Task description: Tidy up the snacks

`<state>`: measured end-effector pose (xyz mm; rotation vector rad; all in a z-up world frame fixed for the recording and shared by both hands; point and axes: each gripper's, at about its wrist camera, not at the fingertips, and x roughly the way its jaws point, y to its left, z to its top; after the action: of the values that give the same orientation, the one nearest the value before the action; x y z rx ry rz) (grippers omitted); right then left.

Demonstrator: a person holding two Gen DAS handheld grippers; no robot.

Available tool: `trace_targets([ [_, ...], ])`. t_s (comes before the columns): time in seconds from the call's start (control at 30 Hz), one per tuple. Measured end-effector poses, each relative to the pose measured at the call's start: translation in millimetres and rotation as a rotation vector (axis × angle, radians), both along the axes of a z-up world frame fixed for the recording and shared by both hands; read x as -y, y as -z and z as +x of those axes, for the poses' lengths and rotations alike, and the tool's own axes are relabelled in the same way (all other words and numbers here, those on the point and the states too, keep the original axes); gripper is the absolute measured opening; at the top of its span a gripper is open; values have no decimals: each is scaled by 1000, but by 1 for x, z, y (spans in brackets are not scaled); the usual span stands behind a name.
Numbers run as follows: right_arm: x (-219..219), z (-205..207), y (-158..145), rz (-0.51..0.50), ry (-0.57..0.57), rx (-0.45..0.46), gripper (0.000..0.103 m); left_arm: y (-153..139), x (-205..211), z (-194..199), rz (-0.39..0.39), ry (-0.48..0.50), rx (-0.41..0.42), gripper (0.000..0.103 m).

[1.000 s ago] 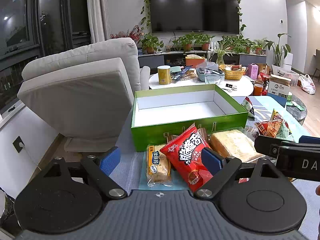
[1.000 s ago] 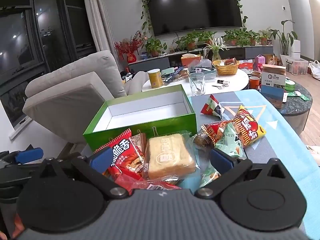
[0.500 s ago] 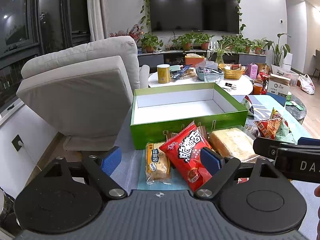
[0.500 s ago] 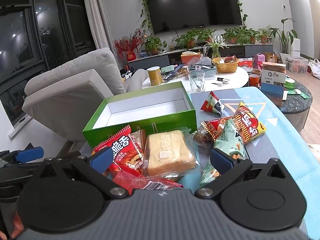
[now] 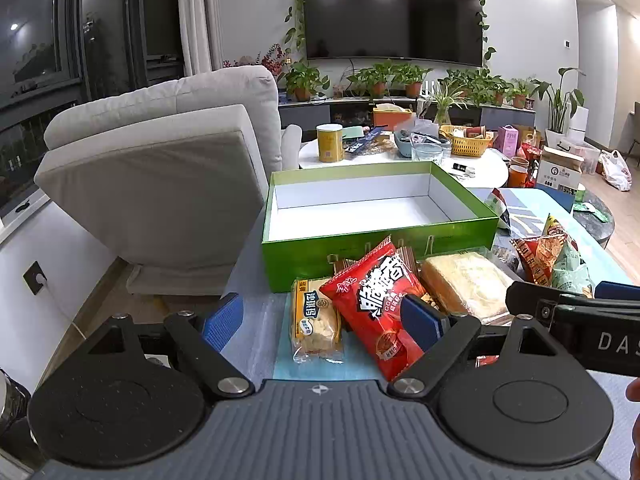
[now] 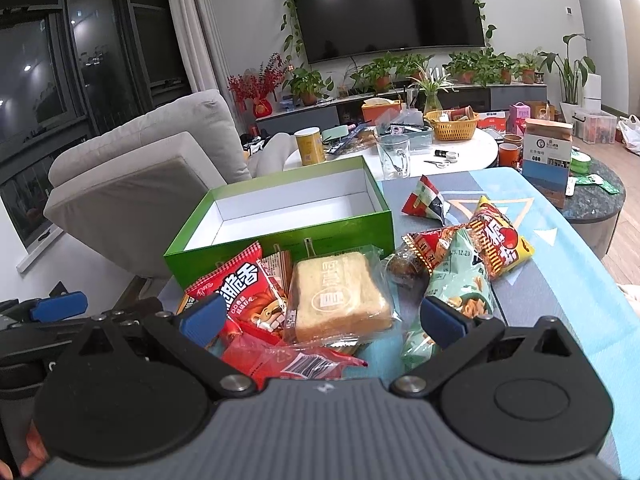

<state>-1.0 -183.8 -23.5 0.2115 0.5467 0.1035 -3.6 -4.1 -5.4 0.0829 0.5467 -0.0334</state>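
An open green box (image 5: 376,236) with an empty white inside stands on the table; it also shows in the right wrist view (image 6: 280,236). In front of it lies a heap of snacks: a red chip bag (image 5: 376,300), a small yellow cake pack (image 5: 314,316), a wrapped bread slice (image 6: 340,300), a mint-green bag (image 6: 456,292) and yellow-red triangular packs (image 6: 496,244). My left gripper (image 5: 320,320) is open above the yellow cake pack and red bag. My right gripper (image 6: 320,318) is open over the bread slice. Neither holds anything.
A grey recliner (image 5: 160,176) stands left of the table. A round white table (image 6: 440,152) behind the box carries a yellow can, a glass mug and a basket. A paper carton (image 6: 546,160) stands on a dark side table at right.
Both grippers have drifted slightly; the snacks and box sit a little lower and nearer in the views. Nothing was taken hold of.
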Motion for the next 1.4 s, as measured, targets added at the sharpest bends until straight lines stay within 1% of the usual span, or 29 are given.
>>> trace_targets([
  [1.1,2,-1,-4,-14,-9,-5,77,-2,0,-2,-5,2,-6,85],
  [1.4,0,1,1,-21,-15,-23,77,1,-2,1,-5,8,-21,85],
])
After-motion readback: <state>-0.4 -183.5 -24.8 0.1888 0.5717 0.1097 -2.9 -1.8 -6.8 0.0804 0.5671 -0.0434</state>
